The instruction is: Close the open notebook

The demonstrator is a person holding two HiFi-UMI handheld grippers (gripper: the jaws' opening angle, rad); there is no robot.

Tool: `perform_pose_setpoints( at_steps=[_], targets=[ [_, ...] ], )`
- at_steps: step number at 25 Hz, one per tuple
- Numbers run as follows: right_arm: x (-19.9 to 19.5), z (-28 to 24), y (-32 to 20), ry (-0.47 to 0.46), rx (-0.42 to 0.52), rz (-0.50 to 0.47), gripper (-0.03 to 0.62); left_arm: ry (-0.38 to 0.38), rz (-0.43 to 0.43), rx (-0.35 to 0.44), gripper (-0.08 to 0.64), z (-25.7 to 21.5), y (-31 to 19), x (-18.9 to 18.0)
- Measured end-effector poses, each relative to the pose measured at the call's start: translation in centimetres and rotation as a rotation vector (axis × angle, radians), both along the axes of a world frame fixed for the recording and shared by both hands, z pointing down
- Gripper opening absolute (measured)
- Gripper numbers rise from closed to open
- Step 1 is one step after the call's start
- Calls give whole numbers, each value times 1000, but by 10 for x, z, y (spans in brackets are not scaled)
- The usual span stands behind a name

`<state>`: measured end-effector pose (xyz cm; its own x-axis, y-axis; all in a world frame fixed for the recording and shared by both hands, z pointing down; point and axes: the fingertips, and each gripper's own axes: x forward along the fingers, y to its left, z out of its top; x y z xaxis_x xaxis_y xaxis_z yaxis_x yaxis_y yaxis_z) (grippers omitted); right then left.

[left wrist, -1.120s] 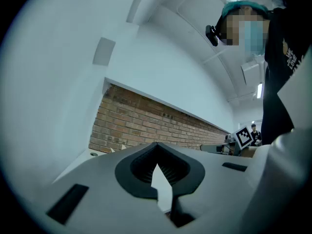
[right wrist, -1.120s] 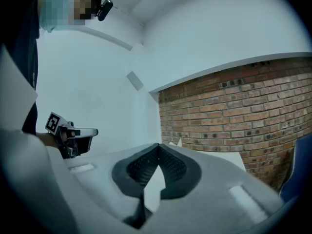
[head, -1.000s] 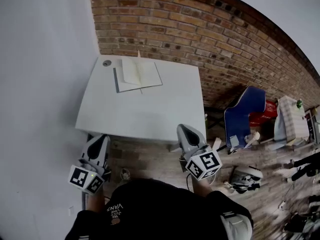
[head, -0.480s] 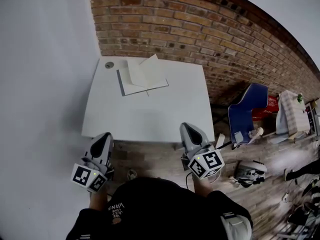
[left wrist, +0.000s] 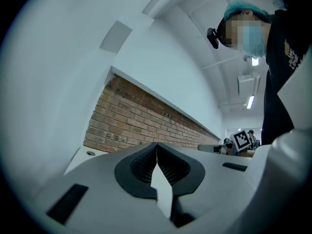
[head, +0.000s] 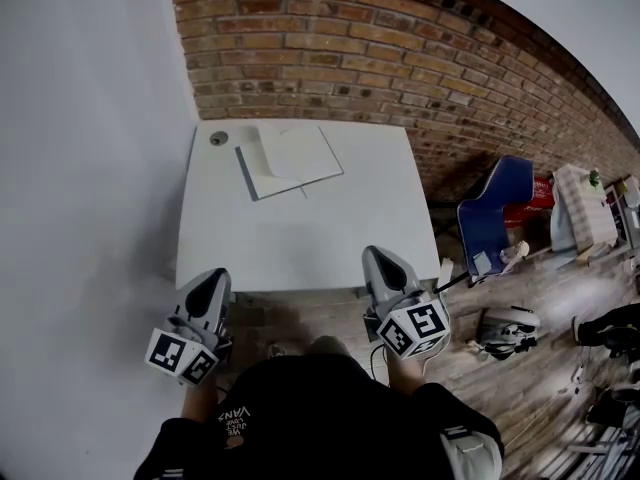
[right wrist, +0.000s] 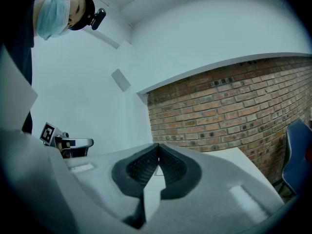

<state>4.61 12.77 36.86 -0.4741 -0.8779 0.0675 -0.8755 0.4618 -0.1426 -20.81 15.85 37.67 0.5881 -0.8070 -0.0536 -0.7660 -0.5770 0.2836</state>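
My left gripper [head: 212, 280] and right gripper [head: 378, 260] hung at the near edge of the table [head: 300, 238], each with its jaws pressed together on nothing. The notebook [head: 290, 160] lay at the table's far left, well apart from both, near the brick wall [head: 400, 58].

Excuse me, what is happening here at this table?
A person stands at a white table, holding a gripper in each hand. The left gripper and the right gripper are by the table's near edge, both shut and empty. The notebook lies at the far side by the brick wall; neither gripper touches it.
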Motion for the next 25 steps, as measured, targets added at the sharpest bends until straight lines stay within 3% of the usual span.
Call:
perform_pose_setpoints(
  at_steps=[10,25],
  targets=[
    [-2,8,-14,5,-18,49,-3,12,30,-28,9,14,-24,-8],
    [11,14,-95,19,-17,-36,-2,28,-56,-29,9,17,-87,7]
  ],
)
